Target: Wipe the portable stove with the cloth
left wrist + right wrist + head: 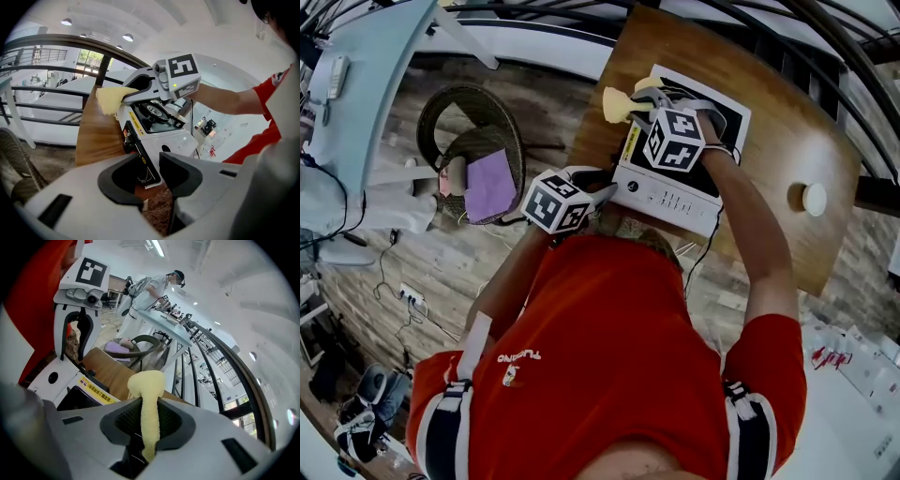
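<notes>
A white portable stove (670,192) with a black burner top stands on the wooden table (787,141). My right gripper (639,108) hovers over the stove's far left corner, shut on a yellow cloth (617,105). In the right gripper view the cloth (149,399) runs down between the jaws and bunches beyond the tips. My left gripper (605,192) is at the stove's near left corner. In the left gripper view the stove's side edge (140,157) lies in the narrow gap between the jaws, which are closed on it.
A small round white object (814,199) lies on the table to the right of the stove. A wicker chair (464,131) with a purple cushion (490,183) stands left of the table. A metal railing (47,93) runs beyond the table's far edge.
</notes>
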Demonstrator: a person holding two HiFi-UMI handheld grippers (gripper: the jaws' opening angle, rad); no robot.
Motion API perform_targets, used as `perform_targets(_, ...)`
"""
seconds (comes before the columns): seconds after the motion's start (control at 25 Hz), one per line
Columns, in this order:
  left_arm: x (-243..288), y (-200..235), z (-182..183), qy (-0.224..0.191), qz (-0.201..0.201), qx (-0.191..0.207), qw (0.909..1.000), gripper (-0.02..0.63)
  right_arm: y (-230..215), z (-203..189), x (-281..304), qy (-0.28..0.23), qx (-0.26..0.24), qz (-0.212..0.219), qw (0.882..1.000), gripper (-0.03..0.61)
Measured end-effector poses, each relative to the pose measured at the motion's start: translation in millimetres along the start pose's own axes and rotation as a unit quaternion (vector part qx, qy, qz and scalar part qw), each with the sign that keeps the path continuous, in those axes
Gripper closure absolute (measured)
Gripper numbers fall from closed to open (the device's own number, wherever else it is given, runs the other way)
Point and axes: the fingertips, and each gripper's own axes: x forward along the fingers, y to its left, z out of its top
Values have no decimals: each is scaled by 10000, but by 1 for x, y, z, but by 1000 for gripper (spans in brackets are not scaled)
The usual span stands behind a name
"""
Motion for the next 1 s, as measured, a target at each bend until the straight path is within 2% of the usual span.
perform_targets(0.24, 0, 2, 0, -43, 2, -22, 10000, 476, 27, 19, -9, -243, 341, 376, 9984, 492)
perform_targets(0.64, -1, 4, 0, -28, 24, 44, 10000, 476, 73, 52, -30, -785, 1000, 1185, 9848, 492)
perform_targets(0.8, -2, 3, 1, -74, 83, 52, 9999, 476, 86, 58, -38, -940, 1258, 1260, 9795, 492)
perform_targets(1.0, -2, 2, 0, -130, 195, 107, 9997, 479, 87, 70, -54, -1356, 1695, 1134, 9695, 492)
